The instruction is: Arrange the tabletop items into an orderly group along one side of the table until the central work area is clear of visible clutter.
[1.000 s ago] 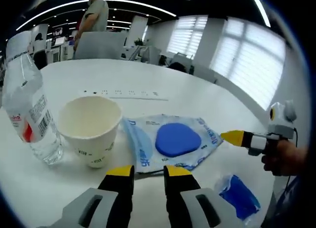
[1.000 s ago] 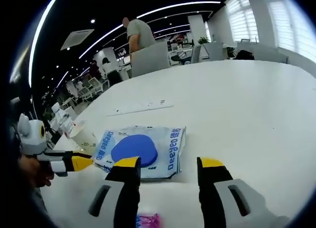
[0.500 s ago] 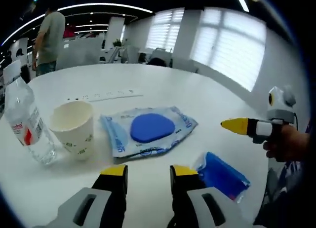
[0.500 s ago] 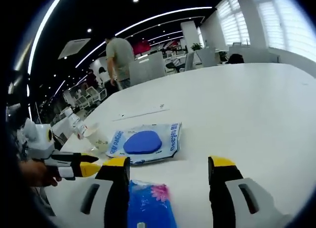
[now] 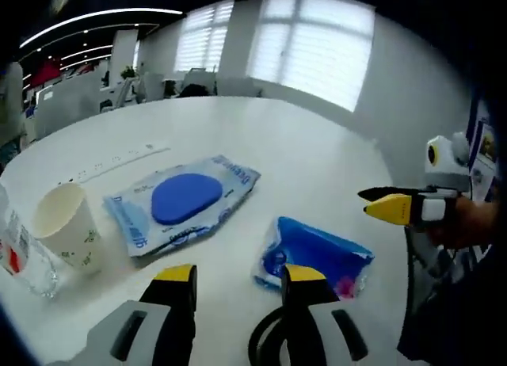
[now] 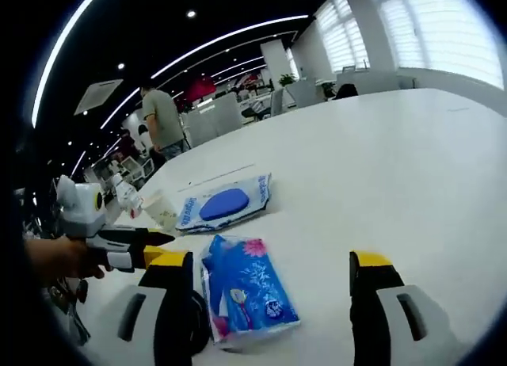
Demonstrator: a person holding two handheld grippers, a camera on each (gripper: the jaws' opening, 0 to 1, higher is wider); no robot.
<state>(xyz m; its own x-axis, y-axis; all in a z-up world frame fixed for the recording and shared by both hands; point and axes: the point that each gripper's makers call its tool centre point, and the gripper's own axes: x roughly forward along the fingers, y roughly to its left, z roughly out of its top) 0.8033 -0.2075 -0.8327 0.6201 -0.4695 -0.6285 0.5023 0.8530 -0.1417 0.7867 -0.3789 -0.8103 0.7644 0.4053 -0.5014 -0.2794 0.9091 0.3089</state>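
- Since a second earlier both my views had swung back; the blue tissue pack [image 6: 249,291] now lay before my right gripper [image 6: 269,263], jaws wide and empty.
- My left gripper [image 5: 234,272] hung parted, empty.
- Wipes pouch [image 5: 181,200], paper cup [image 5: 67,235] and bottle [image 5: 17,255] sat loosely grouped (tissue pack apart), nothing blocking.

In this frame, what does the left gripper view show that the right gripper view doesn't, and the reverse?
Left gripper view alone: a clear plastic bottle at the edge beside the paper cup. Right gripper view alone: a standing person among the desks behind the table. Both: the flat wipes pack with a blue oval lid, the blue tissue pack and the paper cup.
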